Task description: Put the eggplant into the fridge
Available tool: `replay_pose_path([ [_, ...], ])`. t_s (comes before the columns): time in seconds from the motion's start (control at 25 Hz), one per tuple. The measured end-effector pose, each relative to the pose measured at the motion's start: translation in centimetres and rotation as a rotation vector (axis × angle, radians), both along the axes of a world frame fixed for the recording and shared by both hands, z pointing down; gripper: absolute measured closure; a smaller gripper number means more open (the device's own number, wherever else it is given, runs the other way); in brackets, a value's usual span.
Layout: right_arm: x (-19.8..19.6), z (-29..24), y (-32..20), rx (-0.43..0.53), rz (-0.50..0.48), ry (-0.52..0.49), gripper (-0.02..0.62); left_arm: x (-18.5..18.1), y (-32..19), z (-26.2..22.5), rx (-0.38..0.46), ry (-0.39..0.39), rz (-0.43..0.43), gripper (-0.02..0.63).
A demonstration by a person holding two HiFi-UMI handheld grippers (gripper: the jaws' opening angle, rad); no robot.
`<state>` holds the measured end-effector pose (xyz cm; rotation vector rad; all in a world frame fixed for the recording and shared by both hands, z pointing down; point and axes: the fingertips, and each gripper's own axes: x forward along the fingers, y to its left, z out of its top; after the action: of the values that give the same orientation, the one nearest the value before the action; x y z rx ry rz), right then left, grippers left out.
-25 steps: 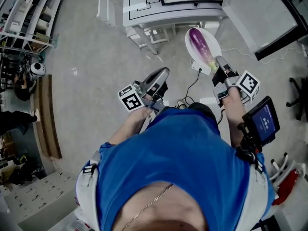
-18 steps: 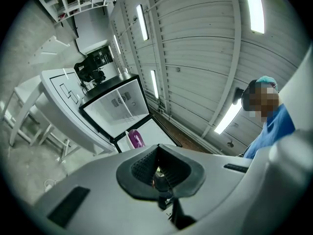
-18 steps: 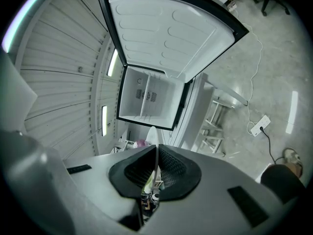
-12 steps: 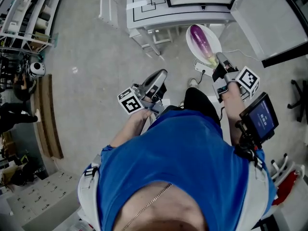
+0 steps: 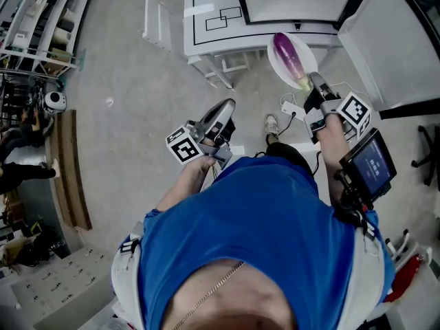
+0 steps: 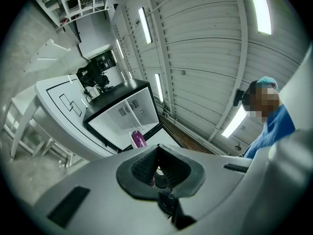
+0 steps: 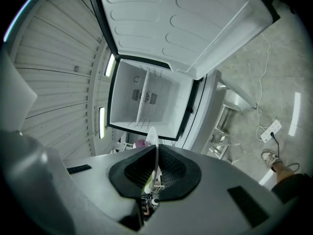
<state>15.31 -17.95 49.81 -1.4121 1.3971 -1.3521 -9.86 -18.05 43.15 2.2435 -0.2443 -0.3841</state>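
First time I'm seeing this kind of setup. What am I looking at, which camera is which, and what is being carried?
A person holds a two-jaw gripper in each hand; there is no robot arm. The top-down picture comes from a head camera; the other two come from cameras on the grippers, looking along their jaws. The right gripper is clamped on the rim of a white plate carrying a purple eggplant, facing the open fridge. The left gripper is shut and holds nothing.

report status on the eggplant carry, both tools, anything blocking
Right tool shut on plate rim, eggplant lying on it. Left tool shut, empty. Fridge open ahead, no block seen.
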Motion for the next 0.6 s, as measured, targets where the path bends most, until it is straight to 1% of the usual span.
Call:
replay_pose_path([
  [0.16,1.1,-0.3,-2.7,0.002,0.0,-0.008,0.578,1.5,-2.7,0.2,-0.01,0.001,0.001,0.598],
  [0.32,2.7,-0.7,-5.7,0.004,0.007,-0.002,0.578,3.2,-5.4,-0.1,-0.004,-0.013,0.014,0.598],
  [0.6,4.7,-0.3,-10.7,-0.014,0.003,-0.007,0.578,4.9,-9.9,-0.3,-0.011,-0.025,-0.008,0.598],
])
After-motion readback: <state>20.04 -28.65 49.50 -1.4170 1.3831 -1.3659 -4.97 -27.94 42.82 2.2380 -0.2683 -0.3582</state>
